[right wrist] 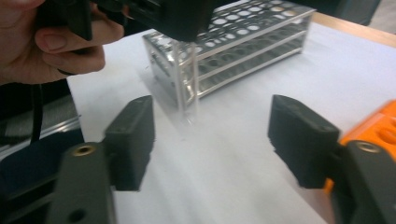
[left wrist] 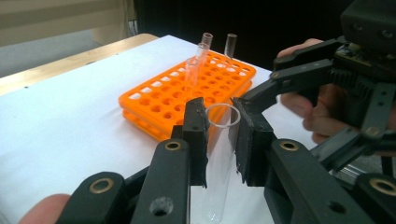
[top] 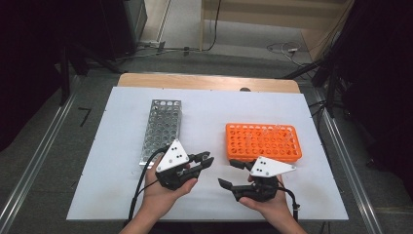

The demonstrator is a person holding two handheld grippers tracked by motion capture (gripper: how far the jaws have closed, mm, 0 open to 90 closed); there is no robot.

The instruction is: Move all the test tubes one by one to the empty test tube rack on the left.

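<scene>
Clear glass tube (left wrist: pixel 219 158) pinched upright in left hand-held gripper (left wrist: pixel 219 140), above white surface (left wrist: pixel 70 126) betw. orange rack (left wrist: pixel 187 93) & metal rack (top: pixel 160 129). Right hand-held gripper (right wrist: pixel 210 135) wide open, empty. Keep grip firm, tube vertical, lower straight into metal-rack hole w/o knocking rim.

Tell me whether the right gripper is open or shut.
Open. In the right gripper view, the right gripper has its two black jaws standing wide apart, with bare white table between them and nothing held.
</scene>
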